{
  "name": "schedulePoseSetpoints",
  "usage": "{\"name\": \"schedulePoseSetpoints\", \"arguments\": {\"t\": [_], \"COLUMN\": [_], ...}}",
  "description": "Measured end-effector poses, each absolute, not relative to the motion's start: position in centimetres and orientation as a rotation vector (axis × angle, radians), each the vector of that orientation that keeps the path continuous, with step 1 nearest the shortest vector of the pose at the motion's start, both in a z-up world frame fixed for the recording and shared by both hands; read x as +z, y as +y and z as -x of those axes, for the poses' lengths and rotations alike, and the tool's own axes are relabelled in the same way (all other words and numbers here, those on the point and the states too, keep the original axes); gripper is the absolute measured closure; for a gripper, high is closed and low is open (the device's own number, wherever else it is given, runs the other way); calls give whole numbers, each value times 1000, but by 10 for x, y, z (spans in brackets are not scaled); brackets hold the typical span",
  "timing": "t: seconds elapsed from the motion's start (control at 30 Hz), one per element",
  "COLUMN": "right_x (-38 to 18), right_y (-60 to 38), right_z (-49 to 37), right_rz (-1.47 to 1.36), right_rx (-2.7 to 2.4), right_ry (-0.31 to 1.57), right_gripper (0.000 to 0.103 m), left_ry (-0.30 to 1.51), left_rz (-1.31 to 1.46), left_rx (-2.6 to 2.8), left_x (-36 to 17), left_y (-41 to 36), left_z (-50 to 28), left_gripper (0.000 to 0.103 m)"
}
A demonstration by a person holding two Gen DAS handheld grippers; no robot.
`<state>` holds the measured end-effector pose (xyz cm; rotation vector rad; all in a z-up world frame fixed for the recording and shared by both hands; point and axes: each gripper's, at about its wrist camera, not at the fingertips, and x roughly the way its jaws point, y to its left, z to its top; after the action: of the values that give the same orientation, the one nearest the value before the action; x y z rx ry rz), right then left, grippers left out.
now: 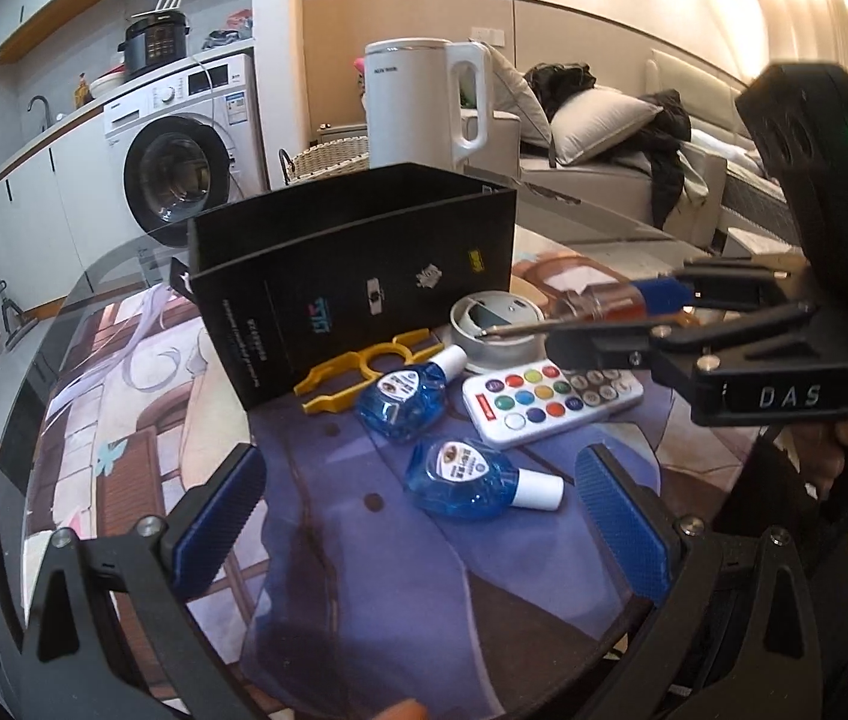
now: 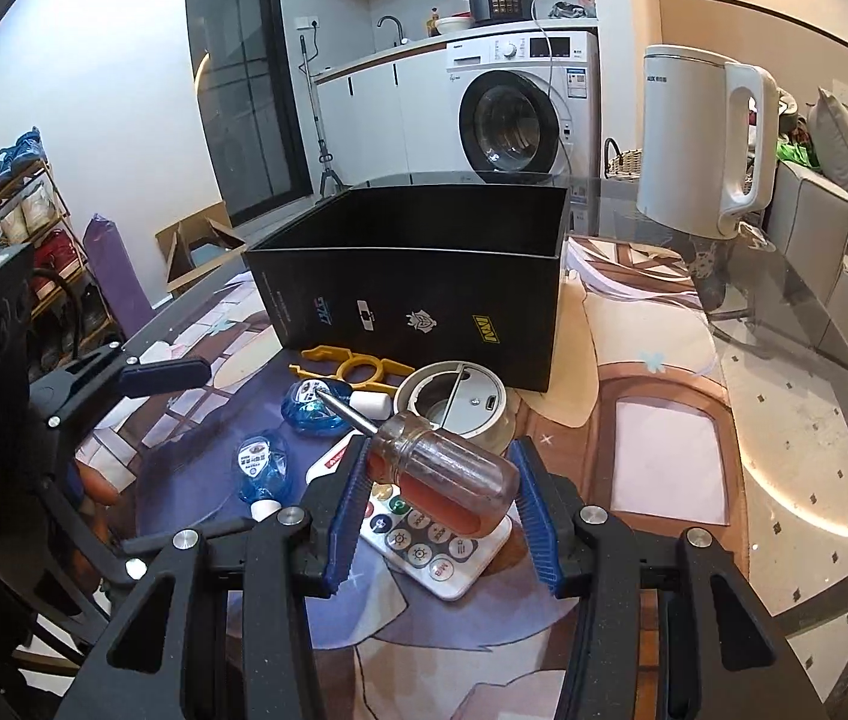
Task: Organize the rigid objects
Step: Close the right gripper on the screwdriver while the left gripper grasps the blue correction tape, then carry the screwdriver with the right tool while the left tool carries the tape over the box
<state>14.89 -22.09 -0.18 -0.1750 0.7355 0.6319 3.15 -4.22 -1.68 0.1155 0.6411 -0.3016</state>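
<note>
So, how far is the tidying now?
Nothing visibly sits in the open black cardboard box. The right gripper holds the clear-handled screwdriver above the table. The open left gripper holds nothing. Left out: two blue bottles, white remote, yellow plastic tool, round white device.
</note>
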Motion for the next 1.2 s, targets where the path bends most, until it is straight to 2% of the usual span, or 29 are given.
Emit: {"name": "schedulePoseSetpoints", "arguments": {"t": [0.2,0.27,0.37,0.4,0.43,1.2], "right_x": [0,0,-1,-1,0,9], "right_y": [-219,-219,-218,-218,-218,-219], "right_z": [-148,-148,-148,-148,-148,-143], "right_rz": [174,173,173,173,172,165], "right_rx": [638,637,638,638,639,641], "right_ry": [732,733,732,731,730,687], "right_gripper": [56,56,56,56,56,56], "left_ry": [661,663,664,669,673,575], "left_rz": [-99,-108,-135,-143,-147,-19], "left_rx": [-318,-333,-357,-368,-379,-304], "left_x": [-19,-21,-23,-24,-25,1], "left_y": [-39,-41,-46,-48,-50,-25], "left_z": [-34,-33,-33,-32,-31,-30], "left_gripper": [3,10,31,45,48,48]}}
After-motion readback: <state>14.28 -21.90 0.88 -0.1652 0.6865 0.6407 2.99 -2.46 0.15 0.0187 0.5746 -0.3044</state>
